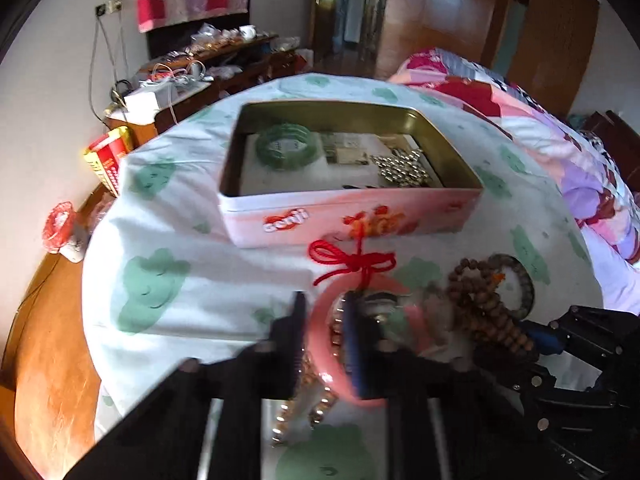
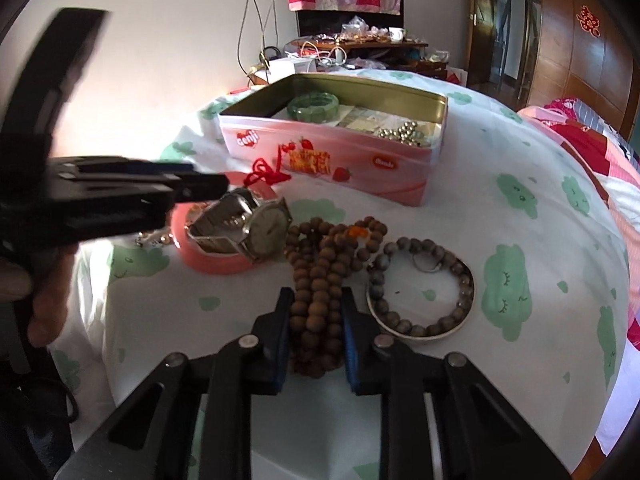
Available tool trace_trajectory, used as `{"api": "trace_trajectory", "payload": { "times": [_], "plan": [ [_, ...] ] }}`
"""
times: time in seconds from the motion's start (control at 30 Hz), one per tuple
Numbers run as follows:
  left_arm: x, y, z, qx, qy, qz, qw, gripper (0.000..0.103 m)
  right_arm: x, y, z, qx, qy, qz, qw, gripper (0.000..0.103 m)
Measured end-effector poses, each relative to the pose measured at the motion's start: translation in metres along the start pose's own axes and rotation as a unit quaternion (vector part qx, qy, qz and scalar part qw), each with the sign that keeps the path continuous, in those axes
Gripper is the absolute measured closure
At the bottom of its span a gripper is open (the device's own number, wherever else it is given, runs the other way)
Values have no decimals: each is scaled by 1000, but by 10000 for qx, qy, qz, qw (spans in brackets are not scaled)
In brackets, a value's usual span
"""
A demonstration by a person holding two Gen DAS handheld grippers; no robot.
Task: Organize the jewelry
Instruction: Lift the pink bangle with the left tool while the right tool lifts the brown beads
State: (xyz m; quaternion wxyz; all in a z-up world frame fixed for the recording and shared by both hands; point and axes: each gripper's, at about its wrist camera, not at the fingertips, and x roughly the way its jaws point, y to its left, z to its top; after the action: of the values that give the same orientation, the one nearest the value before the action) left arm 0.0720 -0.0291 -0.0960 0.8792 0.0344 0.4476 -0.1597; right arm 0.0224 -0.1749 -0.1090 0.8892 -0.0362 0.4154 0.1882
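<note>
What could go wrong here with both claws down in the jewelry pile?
The left claw straddles the pink bangle, which the watch leans on; lifting could tip the watch off. The red cord may snag. The right claw brackets the wooden beads, whose loose loops could drag.

Left tool (image 1: 326, 340) sits low over the cloud-print sheet (image 1: 168, 216), fingers either side of the pink bangle's (image 1: 320, 360) near rim, not closed on it as far as I can tell. A red knotted cord (image 1: 348, 258) lies just past it, right in front of the pink tin (image 1: 348, 220). Inside the tin: a green bangle (image 1: 288, 146) on the left, silver beads (image 1: 404, 168) on the right. Brown wooden beads (image 1: 488, 308) piled to the right, with the other tool (image 1: 576, 356) poking in beside them. Everything's a bit blurry up close.
</note>
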Motion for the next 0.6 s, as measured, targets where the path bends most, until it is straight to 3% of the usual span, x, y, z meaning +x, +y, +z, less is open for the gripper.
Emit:
{"api": "trace_trajectory", "payload": {
  "times": [0.2, 0.3, 0.37, 0.5, 0.6],
  "plan": [
    [-32, -3, 3, 0, -424, -102, 9990, 94, -13, -1, 4, 33, -268, 18, 9996, 79],
    [-53, -4, 8, -22, -689, -186, 9974, 103, -19, -4, 8, 84, -371, -2, 9993, 79],
    [-65, -5, 12, 6, -860, -196, 9961, 103, -23, -7, 10, 123, -436, -33, 9990, 79],
    [-65, -3, 13, 29, -814, -204, 9965, 103, -28, -11, 12, 182, -520, -50, 9985, 79],
    [-51, 0, 10, 104, -520, -207, 9984, 103, -29, -12, 13, 186, -523, -42, 9984, 79]
  ]
}}
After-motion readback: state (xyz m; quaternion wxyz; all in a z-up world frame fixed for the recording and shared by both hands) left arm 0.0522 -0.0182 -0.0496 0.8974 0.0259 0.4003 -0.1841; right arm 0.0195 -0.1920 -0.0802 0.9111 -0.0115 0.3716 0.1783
